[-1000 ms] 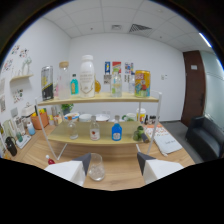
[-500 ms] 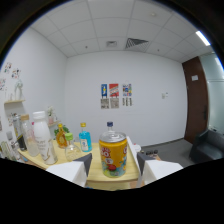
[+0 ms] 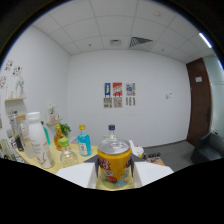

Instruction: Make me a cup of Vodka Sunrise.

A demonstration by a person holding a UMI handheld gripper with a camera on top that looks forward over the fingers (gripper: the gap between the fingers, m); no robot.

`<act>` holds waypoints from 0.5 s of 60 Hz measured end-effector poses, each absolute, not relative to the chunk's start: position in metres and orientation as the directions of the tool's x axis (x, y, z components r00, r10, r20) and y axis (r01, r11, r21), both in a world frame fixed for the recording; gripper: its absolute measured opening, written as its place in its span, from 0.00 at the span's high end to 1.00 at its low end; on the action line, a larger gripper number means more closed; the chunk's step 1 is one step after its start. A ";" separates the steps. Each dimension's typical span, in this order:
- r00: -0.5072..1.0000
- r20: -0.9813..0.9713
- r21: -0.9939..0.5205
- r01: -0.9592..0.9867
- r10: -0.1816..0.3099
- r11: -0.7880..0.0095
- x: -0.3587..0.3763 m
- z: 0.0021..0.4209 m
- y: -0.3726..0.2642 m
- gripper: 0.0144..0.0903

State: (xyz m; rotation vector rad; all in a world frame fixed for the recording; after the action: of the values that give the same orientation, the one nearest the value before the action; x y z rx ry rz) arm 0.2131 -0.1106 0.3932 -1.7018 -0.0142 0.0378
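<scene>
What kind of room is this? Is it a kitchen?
More likely an office or lab room than a kitchen: a tiled ceiling with an air vent, posters on a bare white wall, a dark door. A can sits between the gripper fingers, bottles beside it.

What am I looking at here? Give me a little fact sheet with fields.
setting: office room, posters on the far wall, brown door
claw: white fingers at either side of a can
held item: yellow drink can, upright, pull-tab top showing
beside the can: white bottle, blue bottle, clear bottle with green cap
behind the can: dark-capped bottle
</scene>
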 end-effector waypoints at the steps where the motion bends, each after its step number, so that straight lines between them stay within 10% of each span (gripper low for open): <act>1: 0.999 -0.013 -0.991 -0.009 0.029 -0.131 0.213 0.394 -0.111 0.53; 17: 1.000 -0.008 -0.998 -0.006 0.029 -0.059 0.198 0.422 -0.178 0.53; 30: 0.997 -0.070 -0.975 -0.066 0.012 -0.212 0.170 0.317 -0.226 0.54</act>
State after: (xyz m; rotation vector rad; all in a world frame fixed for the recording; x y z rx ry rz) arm 0.1696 -0.2265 0.3166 -1.7827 0.0401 0.0707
